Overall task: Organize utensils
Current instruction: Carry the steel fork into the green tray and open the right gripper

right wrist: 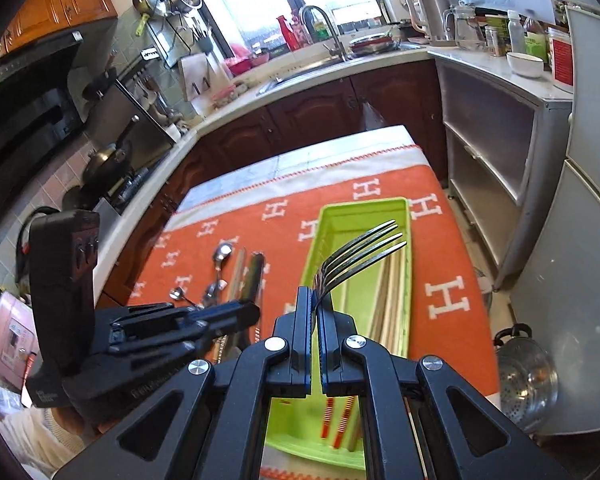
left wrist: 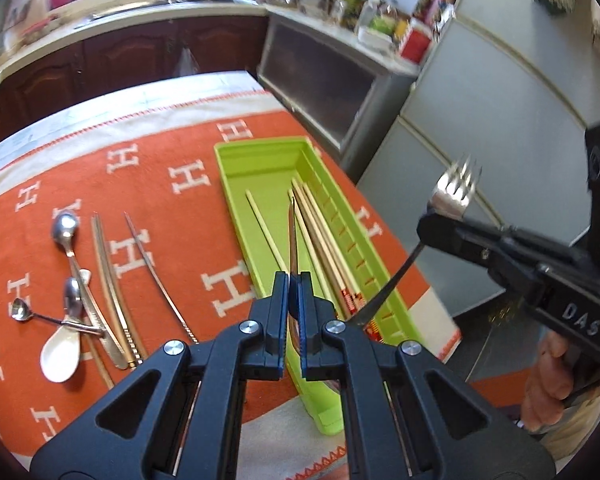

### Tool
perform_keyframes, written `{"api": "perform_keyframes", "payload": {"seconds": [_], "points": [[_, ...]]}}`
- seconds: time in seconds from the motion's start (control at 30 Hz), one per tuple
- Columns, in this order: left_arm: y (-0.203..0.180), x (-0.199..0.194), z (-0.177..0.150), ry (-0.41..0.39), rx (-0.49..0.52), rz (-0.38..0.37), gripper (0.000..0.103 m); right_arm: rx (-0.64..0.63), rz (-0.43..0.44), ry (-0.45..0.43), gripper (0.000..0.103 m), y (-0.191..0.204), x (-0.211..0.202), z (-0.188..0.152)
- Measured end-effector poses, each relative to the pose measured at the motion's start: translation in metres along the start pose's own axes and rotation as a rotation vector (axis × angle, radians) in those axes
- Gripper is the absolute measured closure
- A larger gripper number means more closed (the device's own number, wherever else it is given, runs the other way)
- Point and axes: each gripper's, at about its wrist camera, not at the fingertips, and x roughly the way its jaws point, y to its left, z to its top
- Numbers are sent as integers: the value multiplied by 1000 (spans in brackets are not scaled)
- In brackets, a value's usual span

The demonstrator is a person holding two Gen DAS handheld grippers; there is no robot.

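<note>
A: What does the left gripper [left wrist: 294,280] hold?
B: A knife [left wrist: 291,236], clamped between its narrow jaws, above the green tray [left wrist: 236,176] with chopsticks [left wrist: 320,232].
A: And the right gripper [right wrist: 314,300]?
B: It grips a fork [right wrist: 360,252] over the tray's right side. Spoons [left wrist: 66,228] lie left on the worktop [left wrist: 180,208].

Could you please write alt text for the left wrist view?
The left gripper holds a knife over a green tray of chopsticks, while the right gripper lifts a fork beside it. Spoons lie on the orange cloth.
</note>
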Motion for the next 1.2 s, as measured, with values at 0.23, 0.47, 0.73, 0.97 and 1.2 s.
{"api": "perform_keyframes", "payload": {"seconds": [0.23,0.47,0.73,0.97,1.2], "points": [[-6,42,-8,64,44,41,101,15,-29,97,100,-16,45,-9],[-5,56,-7,73,52,65,101,47,-23,161,100,-14,106,4],[8,39,3,22,47,100,101,49,-23,203,100,-18,165,29],[50,2,3,-24,-74,122,100,20,-24,263,100,-3,217,42],[91,-23,-10,-29,-165,193,100,60,-34,280,92,7,239,47]]}}
